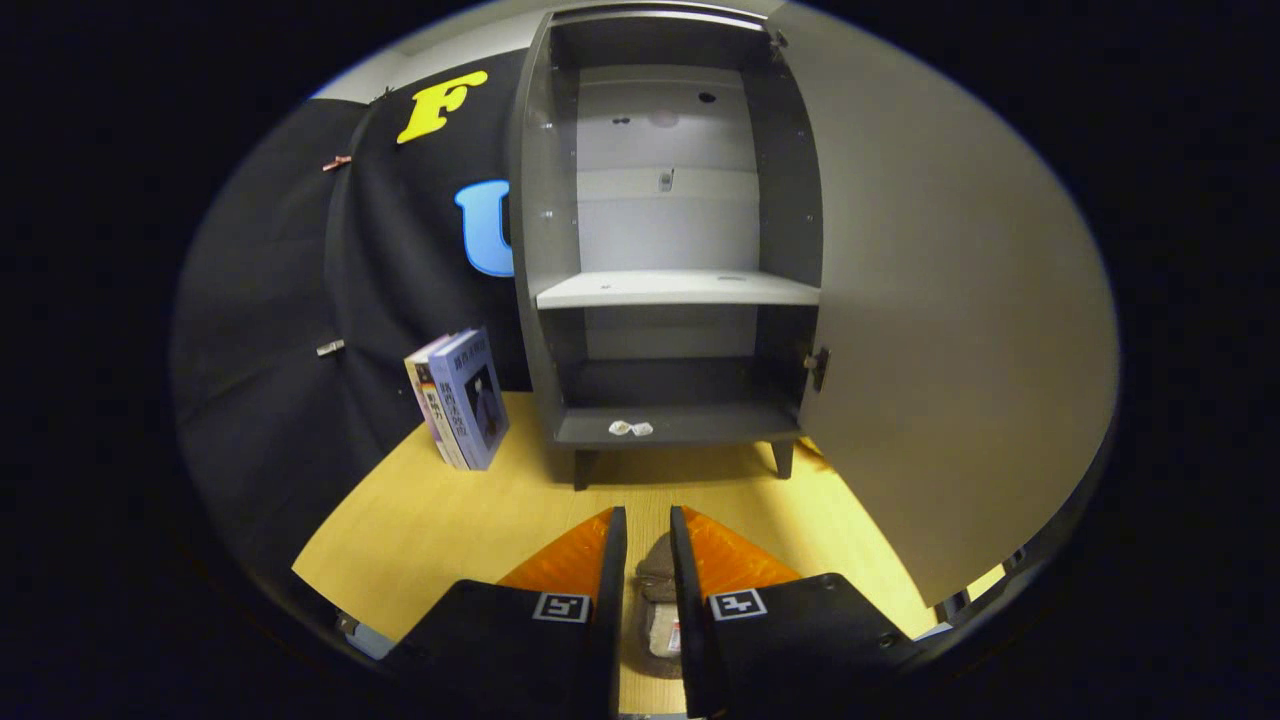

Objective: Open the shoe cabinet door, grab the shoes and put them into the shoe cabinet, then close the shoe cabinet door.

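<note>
Shoe (655, 600) is being held between the narrowed fingers of the gripper (647, 530), toe-forward, with the open cabinet (540, 250) lying straight ahead, its door (930, 330) swung right.

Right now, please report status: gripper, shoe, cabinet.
Gripper fingers close around a shoe, contact unclear. Shoe cabinet ahead, door swung open. Lower compartment holds only a small white scrap. Path clear.
</note>
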